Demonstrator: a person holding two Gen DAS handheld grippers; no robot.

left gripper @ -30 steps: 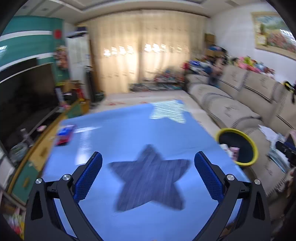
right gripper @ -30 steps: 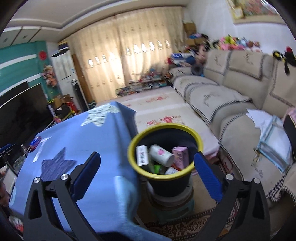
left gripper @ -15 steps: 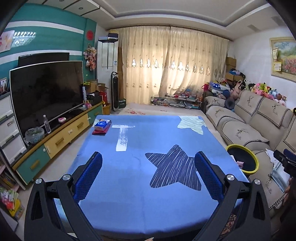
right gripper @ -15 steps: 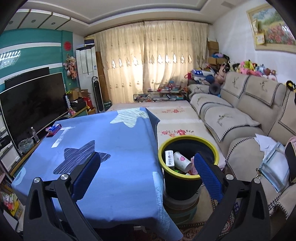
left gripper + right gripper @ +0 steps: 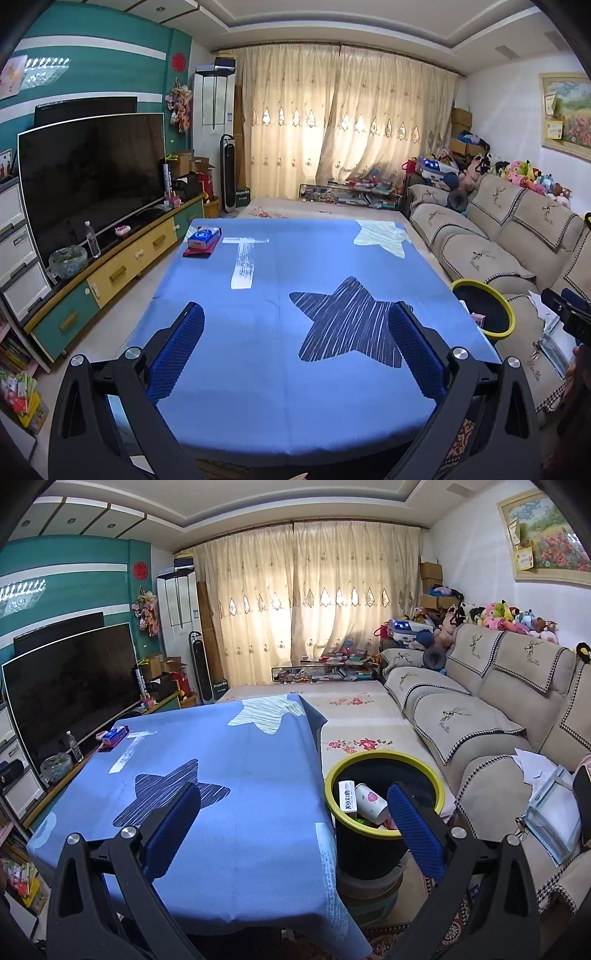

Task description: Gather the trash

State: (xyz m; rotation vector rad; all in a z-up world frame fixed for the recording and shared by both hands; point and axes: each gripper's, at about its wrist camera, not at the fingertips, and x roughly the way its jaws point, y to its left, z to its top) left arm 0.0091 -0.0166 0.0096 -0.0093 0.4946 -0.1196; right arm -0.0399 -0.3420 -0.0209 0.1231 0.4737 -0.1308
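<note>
Left wrist view looks down the blue-clothed surface [image 5: 295,258], with the left gripper [image 5: 295,354] released, its blue pads spread wide and nothing between them. Right wrist view shows the right gripper [image 5: 291,830] released and empty as well, hovering off the near corner of the surface.

The trash bin [image 5: 384,768], black with a yellow rim, stands just ahead of the right gripper's right finger, beside the surface's edge. It already holds a white carton [image 5: 347,796], a paper cup [image 5: 371,802] and other scraps, so much of the collecting appears done. Ahead of both grippers the cloth is almost bare; only a tissue box [image 5: 204,237] on a red pad remains, far ahead and to the left of the left gripper, and whether it counts as trash cannot be told.

The right finger hides part of the bin's contents, and its bottom is out of sight. From the left gripper only the bin's rim shows, cut off by the cloth. Loose papers [image 5: 535,768] lie on the sofa [image 5: 480,716] off to the right; their nature is unclear.
</note>
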